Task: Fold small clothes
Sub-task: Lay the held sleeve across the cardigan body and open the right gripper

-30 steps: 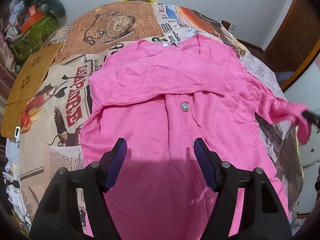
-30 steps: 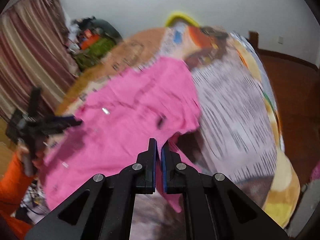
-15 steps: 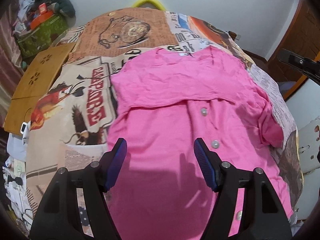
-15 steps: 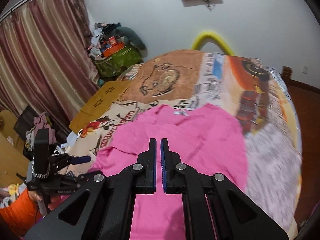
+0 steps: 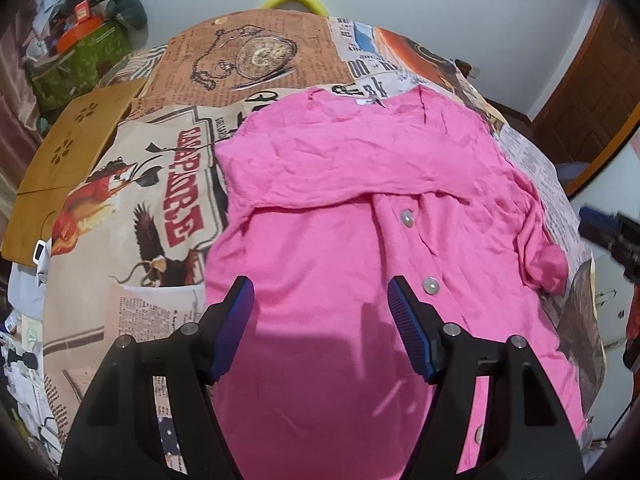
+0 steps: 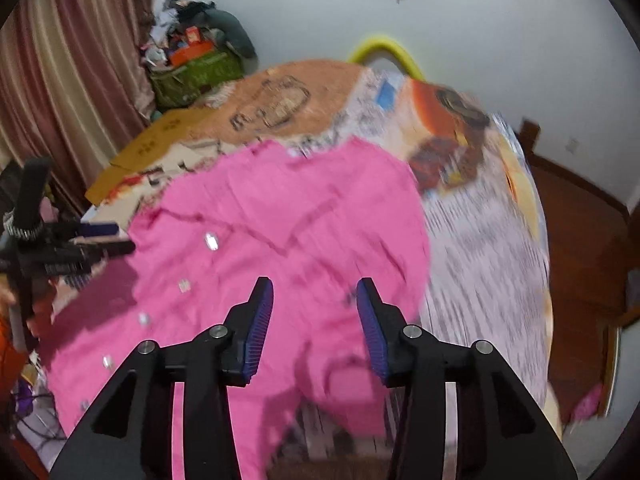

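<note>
1. The pink cardigan (image 5: 340, 240) lies spread on the bed (image 5: 132, 208), which has a newspaper-print cover. Its neck is toward the bed's far edge and its hem toward the near edge, where I stand. This puts the whole garment within reach of both tools.
2. One sleeve (image 5: 344, 176) is folded flat across the chest. The other sleeve (image 5: 540, 248) lies bunched at the garment's side, toward the bed's right edge, and is not laid across, so I judge the fold unfinished.
3. My left gripper (image 5: 320, 320) hangs over the lower front with its jaws wide and nothing between them. I judge it is kept there, clear of the fabric, to pin or lift the hem when needed.
4. My right gripper (image 6: 314, 312) has just been opening. Its jaws stand part open with no cloth between the pads (image 6: 256, 328). It sits over the bunched sleeve side, and this view is blurred.
5. Judgement: the next move calls for retaking that sleeve.
</note>
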{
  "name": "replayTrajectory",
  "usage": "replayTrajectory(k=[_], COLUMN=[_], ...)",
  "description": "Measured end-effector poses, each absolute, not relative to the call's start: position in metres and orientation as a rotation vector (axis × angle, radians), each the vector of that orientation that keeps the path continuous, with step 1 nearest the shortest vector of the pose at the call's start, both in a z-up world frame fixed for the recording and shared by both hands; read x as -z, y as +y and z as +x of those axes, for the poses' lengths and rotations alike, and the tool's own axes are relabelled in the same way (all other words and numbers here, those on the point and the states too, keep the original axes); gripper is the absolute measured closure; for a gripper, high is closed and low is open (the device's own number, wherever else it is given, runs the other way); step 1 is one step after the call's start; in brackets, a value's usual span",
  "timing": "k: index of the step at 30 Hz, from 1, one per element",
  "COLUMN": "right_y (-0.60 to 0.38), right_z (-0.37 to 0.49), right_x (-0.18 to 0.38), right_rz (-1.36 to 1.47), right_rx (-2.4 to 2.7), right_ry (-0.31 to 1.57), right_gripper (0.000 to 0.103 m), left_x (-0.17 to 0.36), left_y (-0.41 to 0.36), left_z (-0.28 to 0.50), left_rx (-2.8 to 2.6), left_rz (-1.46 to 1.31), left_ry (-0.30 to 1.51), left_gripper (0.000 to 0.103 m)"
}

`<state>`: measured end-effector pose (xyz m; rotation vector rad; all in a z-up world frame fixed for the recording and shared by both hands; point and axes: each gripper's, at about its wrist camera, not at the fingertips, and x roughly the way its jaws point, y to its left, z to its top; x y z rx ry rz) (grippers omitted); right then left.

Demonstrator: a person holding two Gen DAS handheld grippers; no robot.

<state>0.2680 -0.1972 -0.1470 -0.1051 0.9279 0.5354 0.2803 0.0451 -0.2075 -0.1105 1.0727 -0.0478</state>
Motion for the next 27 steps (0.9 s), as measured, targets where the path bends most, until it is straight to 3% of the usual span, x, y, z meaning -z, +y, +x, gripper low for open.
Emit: replayTrajectory(k=[12, 13, 14, 15, 27], right_y=[-0.206, -0.205, -0.203, -0.202, -0.195], right_z=[0.253, 0.255, 0.258, 0.26, 0.275], right_x=[0.204, 0.209, 0.212, 0.214, 0.138], right_rz=[-0.025, -0.013, -0.001, 0.006, 0.096], right_rx=[-0.53, -0.536, -0.548, -0.554, -0.622], right_ry=[1.052, 1.065, 1.073, 1.078, 0.934], right_gripper=[0.063, 0.072, 0.092, 0.096, 0.098], left_x=[0.192, 0.192, 0.192, 0.192, 0.194], left_y=[0.033, 0.034, 0.034, 0.034, 0.057], left_z=[0.267, 0.265, 0.264, 0.263, 0.256], left_rx=[0.054, 0.057, 0.058, 0.059, 0.07], left_rz=[-0.083, -0.084, -0.083, -0.081, -0.157], left_ry=[1.05, 1.047, 1.045, 1.045, 1.007], left_gripper=[0.034, 0.034, 0.034, 0.034, 0.034])
